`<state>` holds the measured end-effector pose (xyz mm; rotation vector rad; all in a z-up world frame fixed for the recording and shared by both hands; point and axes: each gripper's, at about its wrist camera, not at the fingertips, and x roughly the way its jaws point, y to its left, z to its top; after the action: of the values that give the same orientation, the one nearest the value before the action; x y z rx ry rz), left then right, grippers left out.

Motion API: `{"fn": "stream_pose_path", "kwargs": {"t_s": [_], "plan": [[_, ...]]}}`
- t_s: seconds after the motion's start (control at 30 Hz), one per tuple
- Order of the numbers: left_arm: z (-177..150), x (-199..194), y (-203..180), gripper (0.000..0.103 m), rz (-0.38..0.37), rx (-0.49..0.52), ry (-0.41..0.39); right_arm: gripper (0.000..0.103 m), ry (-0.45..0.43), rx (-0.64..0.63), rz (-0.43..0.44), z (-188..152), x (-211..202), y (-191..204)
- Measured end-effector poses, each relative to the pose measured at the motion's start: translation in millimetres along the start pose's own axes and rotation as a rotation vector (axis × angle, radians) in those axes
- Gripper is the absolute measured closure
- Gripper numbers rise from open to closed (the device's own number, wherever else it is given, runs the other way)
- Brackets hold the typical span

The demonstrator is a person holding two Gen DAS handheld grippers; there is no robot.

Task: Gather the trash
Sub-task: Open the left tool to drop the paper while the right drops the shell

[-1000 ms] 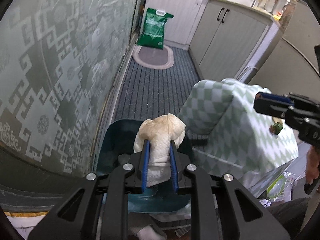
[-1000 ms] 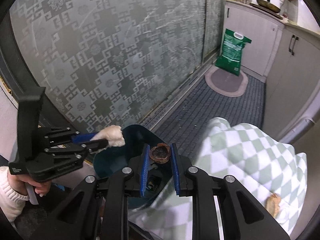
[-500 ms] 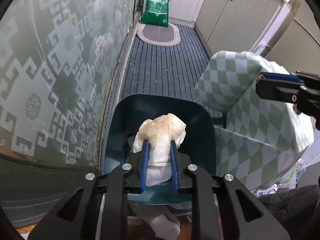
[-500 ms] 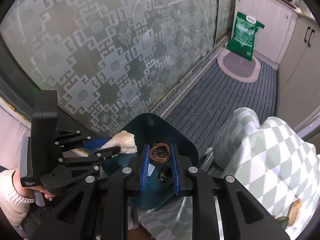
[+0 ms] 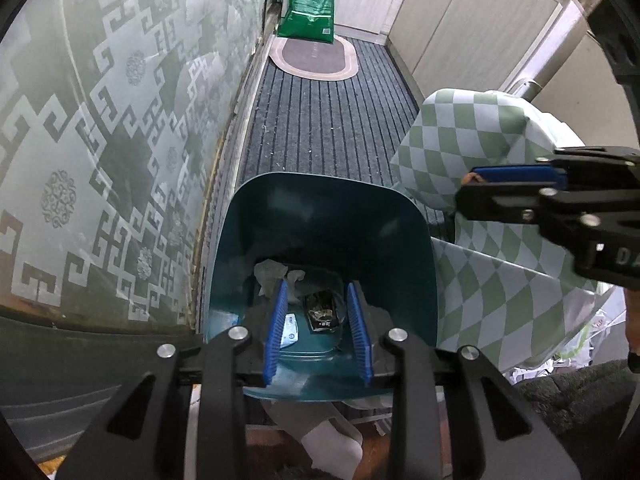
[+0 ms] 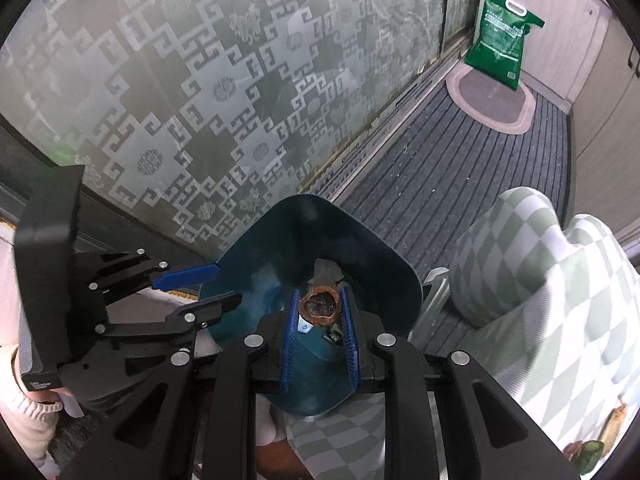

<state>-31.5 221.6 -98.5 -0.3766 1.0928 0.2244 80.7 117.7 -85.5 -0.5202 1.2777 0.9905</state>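
Over the teal bin (image 5: 320, 216) left of the checked bench cloth (image 5: 492, 280), left gripper (image 5: 318, 330) jaws have just been opening, nothing between them, tissue dropped inside, while right gripper (image 6: 318, 344) jaws clamp a nutshell (image 6: 320, 307), poised to drop.

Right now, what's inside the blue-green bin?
Inside the teal bin lie crumpled tissue, a dark wrapper and a small white-and-blue packet. Whatever sits beneath them or behind the left gripper's fingers is hidden.
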Motion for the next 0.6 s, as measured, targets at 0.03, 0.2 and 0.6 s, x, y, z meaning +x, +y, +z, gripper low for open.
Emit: {"fn": "stream_pose_path", "kwargs": {"t_s": [0.03,0.2,0.6], "plan": [[-1,-1,-1,0.069,-0.004,0.006,0.001,0.082,0.008,-0.001,0.0,0,2,1],[-4,-4,-4,0.069,-0.012,0.022,0.001,0.082,0.03,0.0,0.001,2,9,3],[-4,-8,-4,0.065,-0.014,0.027,-0.006,0.072,0.044,0.013,0.024,2,15,5]]}}
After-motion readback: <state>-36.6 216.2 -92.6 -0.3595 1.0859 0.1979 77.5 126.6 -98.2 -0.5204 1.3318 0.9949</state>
